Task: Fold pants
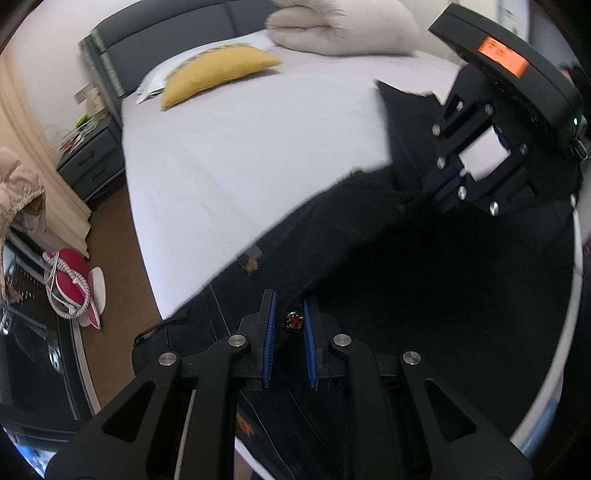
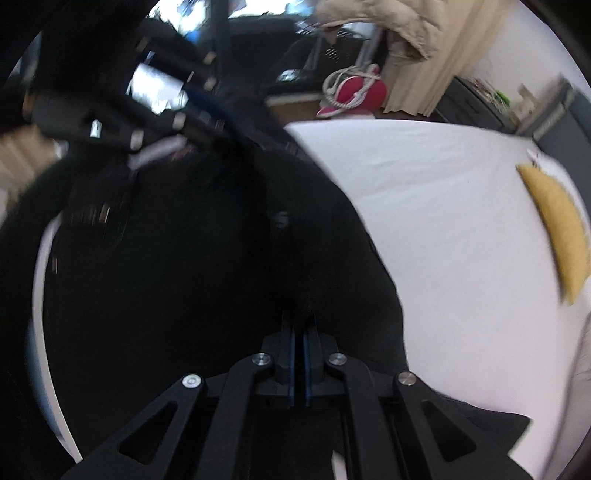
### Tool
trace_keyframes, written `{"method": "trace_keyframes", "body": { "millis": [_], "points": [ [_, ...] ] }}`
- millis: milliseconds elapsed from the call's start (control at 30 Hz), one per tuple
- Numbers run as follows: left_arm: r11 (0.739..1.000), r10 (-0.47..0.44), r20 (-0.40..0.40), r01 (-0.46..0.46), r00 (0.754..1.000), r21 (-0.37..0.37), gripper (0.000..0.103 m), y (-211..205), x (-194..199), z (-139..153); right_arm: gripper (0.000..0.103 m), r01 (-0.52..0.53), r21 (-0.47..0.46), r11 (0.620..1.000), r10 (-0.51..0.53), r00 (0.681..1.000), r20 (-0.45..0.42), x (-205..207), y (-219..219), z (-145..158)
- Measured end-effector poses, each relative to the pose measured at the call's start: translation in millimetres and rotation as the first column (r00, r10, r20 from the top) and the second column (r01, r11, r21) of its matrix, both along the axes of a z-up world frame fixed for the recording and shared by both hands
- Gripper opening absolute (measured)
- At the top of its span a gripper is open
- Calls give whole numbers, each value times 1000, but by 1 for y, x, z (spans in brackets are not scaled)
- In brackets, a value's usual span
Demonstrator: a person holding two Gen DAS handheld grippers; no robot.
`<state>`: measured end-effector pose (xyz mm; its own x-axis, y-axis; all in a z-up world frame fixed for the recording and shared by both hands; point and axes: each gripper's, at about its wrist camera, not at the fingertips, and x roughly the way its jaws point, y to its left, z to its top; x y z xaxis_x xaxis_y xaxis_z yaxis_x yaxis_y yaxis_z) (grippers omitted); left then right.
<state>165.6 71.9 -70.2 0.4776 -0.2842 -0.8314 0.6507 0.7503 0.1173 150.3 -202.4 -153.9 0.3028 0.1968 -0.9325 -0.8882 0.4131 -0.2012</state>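
Note:
Black pants (image 1: 369,236) lie bunched on the white bed (image 1: 240,147), partly lifted between both grippers. My left gripper (image 1: 290,306) is closed on the waistband at the metal button (image 1: 294,319), its blue pads (image 1: 269,332) pressing the cloth. My right gripper (image 1: 447,181) shows at the right of the left wrist view, gripping the pants' far part. In the right wrist view the right gripper (image 2: 299,325) is shut on the black pants (image 2: 184,258); the left gripper (image 2: 207,107) appears blurred at top left, holding the same garment.
A yellow pillow (image 1: 218,74) and a folded beige duvet (image 1: 343,26) lie at the bed's head. A dark nightstand (image 1: 92,162), curtain (image 1: 55,192) and a red item with white cord (image 1: 72,284) stand on the floor left of the bed.

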Motion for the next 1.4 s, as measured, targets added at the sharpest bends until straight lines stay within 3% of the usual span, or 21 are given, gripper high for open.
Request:
{"method": "trace_keyframes", "body": {
  "millis": [167, 367, 633, 767, 1000, 1167, 1400],
  "points": [
    [989, -125, -1, 125, 992, 72, 13, -9, -70, 2, 4, -92, -132, 987, 108, 987, 121, -71, 1, 1],
    [965, -205, -22, 206, 979, 162, 13, -18, -132, -5, 4, -212, -344, 915, 296, 931, 213, -150, 14, -24],
    [903, -318, -46, 317, 947, 291, 13, -25, -210, -27, 4, -296, -435, 851, 417, 883, 215, -217, 16, -44],
    [894, -331, -57, 332, 942, 301, 13, -26, -236, -42, 4, -306, -465, 830, 442, 870, 216, -237, 17, -55],
    [888, -348, -47, 346, 936, 302, 12, -23, -246, -42, 4, -271, -490, 828, 432, 867, 250, -251, 26, -63],
    [864, -386, -43, 378, 921, 334, 12, -25, -252, -44, 4, -265, -527, 808, 451, 853, 262, -264, 28, -68],
    [872, -375, -56, 373, 925, 317, 12, -24, -231, -47, 4, -250, -522, 816, 435, 859, 270, -257, 33, -69]
  ]
}}
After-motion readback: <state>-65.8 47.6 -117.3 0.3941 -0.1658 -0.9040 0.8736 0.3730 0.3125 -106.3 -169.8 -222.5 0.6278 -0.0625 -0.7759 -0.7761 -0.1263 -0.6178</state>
